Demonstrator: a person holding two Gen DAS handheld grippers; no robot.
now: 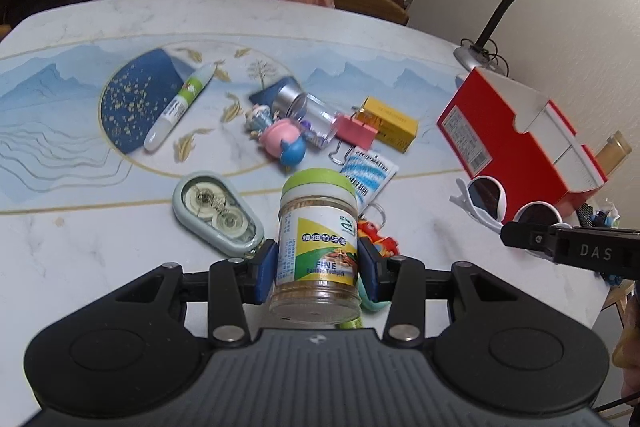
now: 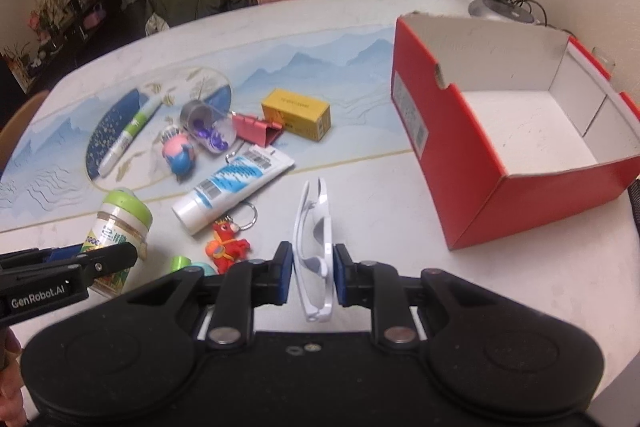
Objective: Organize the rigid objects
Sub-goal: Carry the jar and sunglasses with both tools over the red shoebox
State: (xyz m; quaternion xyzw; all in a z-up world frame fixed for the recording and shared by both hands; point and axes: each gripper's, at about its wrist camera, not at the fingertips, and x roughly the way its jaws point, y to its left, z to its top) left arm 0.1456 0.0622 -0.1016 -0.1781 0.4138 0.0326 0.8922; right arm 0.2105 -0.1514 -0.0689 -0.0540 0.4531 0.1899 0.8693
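The right gripper (image 2: pixel 311 277) pinches the white sunglasses (image 2: pixel 316 247) edge-on, their long axis running up the frame; the open red box (image 2: pixel 480 195) lies to the upper right, nearer this hand. The left gripper (image 1: pixel 318 267) clamps the toothpick jar (image 1: pixel 318 247) above the tabletop (image 1: pixel 100 227).

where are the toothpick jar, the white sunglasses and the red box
toothpick jar (image 1: pixel 318 243), left wrist view, on its printed label
white sunglasses (image 2: pixel 316 247), right wrist view, on the white frame
red box (image 2: pixel 472 187), right wrist view, on its red front wall
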